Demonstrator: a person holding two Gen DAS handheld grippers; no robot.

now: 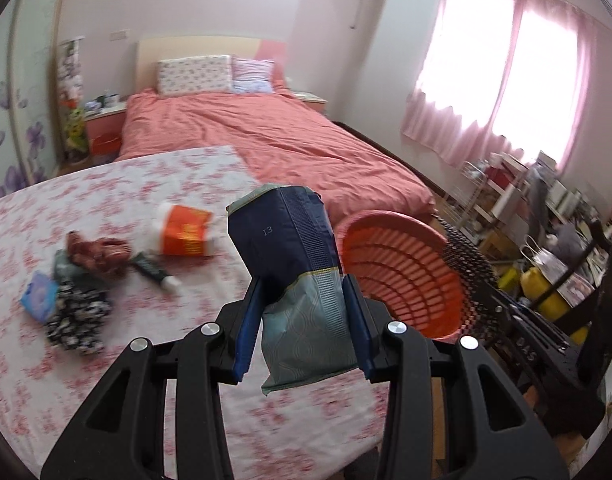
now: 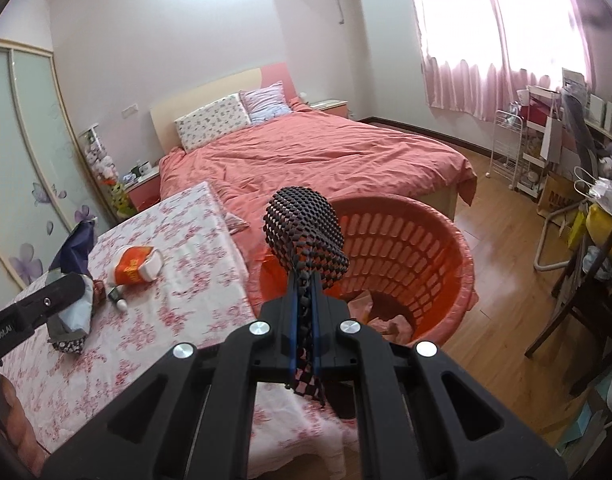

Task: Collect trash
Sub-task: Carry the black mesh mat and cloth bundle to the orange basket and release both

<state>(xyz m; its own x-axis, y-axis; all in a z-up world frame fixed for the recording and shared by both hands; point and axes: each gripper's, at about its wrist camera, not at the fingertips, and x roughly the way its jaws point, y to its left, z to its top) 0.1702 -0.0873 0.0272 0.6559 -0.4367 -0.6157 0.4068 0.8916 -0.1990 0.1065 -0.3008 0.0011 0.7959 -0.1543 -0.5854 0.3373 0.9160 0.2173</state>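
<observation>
While both claws grip trash, litter (image 1: 186, 236) beside basket (image 2: 461, 248).

Right gripper (image 2: 304, 280) clamps black perforated mesh sheet (image 2: 306, 236) | above round orange plastic laundry basket (image 2: 445, 248) | beside floral-clothed table (image 2: 178, 280)

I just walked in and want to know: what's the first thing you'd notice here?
The big orange basket on the floor beside the flowery table jumps out first. Right in front, the left gripper squeezes a blue and green packet, and the right gripper pinches a black mesh strip over the basket. More trash lies on the table, like an orange wrapper.
</observation>
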